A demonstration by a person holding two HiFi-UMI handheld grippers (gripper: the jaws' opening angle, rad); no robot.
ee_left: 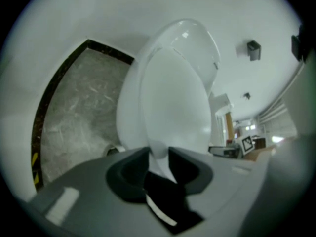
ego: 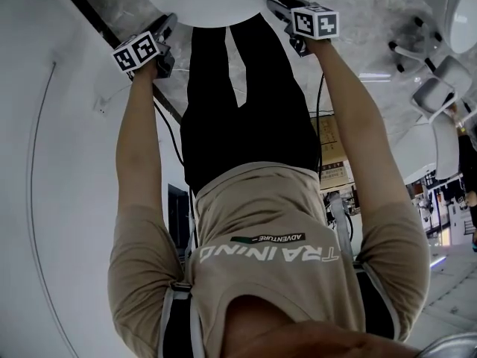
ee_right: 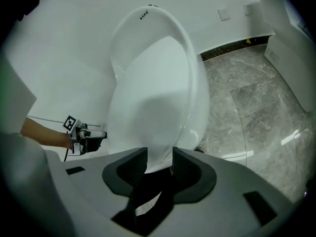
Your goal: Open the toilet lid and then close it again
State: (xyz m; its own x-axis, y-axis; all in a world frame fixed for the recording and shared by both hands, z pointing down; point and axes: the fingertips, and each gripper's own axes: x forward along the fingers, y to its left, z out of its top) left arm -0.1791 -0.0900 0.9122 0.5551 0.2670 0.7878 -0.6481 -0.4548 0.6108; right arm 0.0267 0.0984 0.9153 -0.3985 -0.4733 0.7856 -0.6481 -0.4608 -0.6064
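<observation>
1. Both the left gripper [ego: 165, 27] and the right gripper [ego: 282, 7] hang at the front rim of the toilet lid [ee_right: 153, 93], which lies flat on the bowl [ee_right: 198, 110].
2. Both pairs of fingers [ee_right: 132, 163] stand apart, the rim between them unpinched. This suits a lift to come or a lowering just ended.
3. Lid: smooth, glossy white, egg-shaped. Floor [ee_right: 247, 98]: veined grey stone.

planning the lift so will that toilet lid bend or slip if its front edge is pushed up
The toilet lid looks like one glossy moulded shell, so probably stiff, not floppy. Its smooth shine suggests a grip may slip on the rim. Broad and thin, it is likely light for its size.
</observation>
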